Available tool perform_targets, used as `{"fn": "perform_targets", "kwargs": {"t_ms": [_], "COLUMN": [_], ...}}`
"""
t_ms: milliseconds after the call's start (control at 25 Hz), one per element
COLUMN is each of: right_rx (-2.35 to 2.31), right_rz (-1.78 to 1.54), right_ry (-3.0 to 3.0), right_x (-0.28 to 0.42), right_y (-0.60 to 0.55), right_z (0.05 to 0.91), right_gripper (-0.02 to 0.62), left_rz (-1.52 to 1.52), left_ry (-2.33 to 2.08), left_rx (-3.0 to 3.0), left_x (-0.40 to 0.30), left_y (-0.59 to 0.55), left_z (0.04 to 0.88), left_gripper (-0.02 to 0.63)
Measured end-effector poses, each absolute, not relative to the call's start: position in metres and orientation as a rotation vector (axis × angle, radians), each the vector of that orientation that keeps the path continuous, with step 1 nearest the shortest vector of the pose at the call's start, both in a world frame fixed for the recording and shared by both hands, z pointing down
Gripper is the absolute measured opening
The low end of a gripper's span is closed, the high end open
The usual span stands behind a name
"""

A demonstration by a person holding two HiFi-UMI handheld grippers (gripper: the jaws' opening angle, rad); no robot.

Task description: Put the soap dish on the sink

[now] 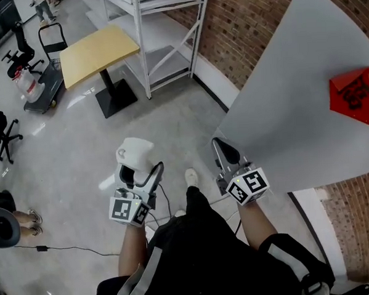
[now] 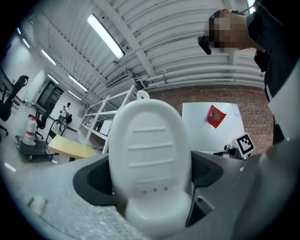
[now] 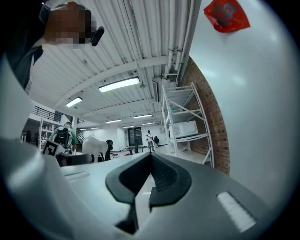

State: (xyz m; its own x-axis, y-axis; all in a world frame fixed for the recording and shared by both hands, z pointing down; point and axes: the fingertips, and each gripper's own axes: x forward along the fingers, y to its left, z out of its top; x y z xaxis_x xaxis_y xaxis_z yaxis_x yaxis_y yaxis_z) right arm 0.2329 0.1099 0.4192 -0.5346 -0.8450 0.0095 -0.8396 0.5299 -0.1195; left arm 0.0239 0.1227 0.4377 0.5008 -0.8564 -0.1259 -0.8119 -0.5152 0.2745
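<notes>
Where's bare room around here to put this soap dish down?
The yellow table top is bare, beside the white rack, whose lower shelf also looks free. Left edge is crowded with chairs and a cart.

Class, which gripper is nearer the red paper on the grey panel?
Right. The right gripper sits at the edge of the grey panel bearing the red paper; the left gripper, holding the soap dish, is farther left.

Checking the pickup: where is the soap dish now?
Head view, lower left: the soap dish is clamped in the left tongs, above the floor, left of the shut, empty right tongs.
</notes>
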Motion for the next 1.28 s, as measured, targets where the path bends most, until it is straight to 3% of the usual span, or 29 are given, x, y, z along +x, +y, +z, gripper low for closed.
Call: {"fn": "perform_targets", "kwargs": {"t_ms": [1280], "right_rx": [-0.88], "right_rz": [-0.24], "right_ry": [2.863], "right_x": [0.126], "right_y": [-0.198], "right_z": [0.432], "right_gripper": [0.006], "left_rz": [-0.232], "left_ry": [-2.066], "left_rx": [2.302], "left_x": [-0.074], "left_y": [-0.106], "left_z": [0.418], "left_gripper": [0.462]}}
